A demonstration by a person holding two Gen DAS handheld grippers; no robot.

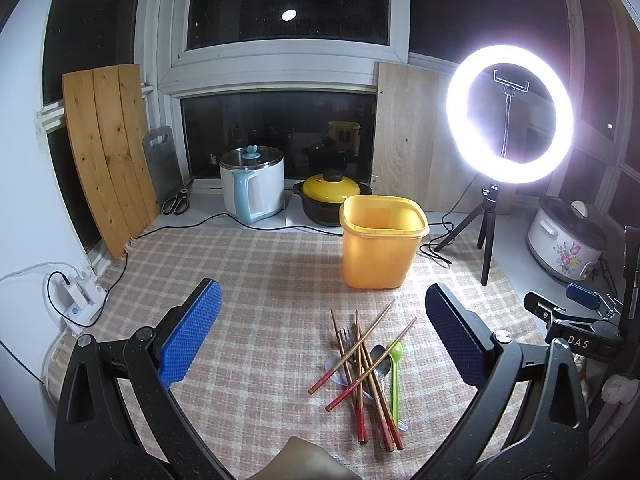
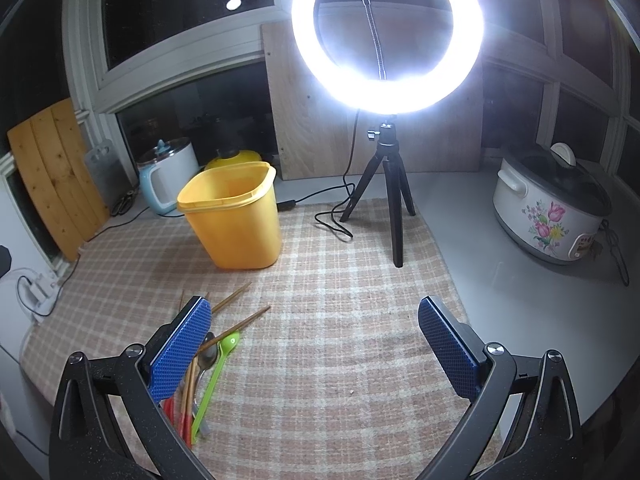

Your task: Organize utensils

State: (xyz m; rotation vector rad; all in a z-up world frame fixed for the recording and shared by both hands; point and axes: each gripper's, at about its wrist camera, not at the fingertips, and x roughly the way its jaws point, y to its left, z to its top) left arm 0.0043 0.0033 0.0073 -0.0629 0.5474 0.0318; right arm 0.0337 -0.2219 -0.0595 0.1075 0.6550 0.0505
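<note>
A pile of utensils lies on the checked cloth (image 1: pixel 260 320): several red-tipped wooden chopsticks (image 1: pixel 360 364), a green plastic spoon (image 1: pixel 395 376), a metal spoon (image 1: pixel 380 360) and a fork (image 1: pixel 344 338). A yellow plastic bin (image 1: pixel 380 244) stands upright and looks empty behind the pile. My left gripper (image 1: pixel 322 312) is open and empty, above the cloth with the pile between its jaws. My right gripper (image 2: pixel 314 328) is open and empty, to the right of the pile; its left finger (image 2: pixel 180 352) hides part of the chopsticks (image 2: pixel 240 320) and green spoon (image 2: pixel 218 368). The bin also shows in the right wrist view (image 2: pixel 236 220).
A lit ring light on a black tripod (image 2: pixel 388 184) stands right of the bin, its cable trailing on the cloth. A floral rice cooker (image 2: pixel 548 212) sits far right. A white kettle pot (image 1: pixel 254 184), a black pot with yellow lid (image 1: pixel 330 196), wooden boards (image 1: pixel 108 160) and scissors (image 1: pixel 178 200) line the window sill.
</note>
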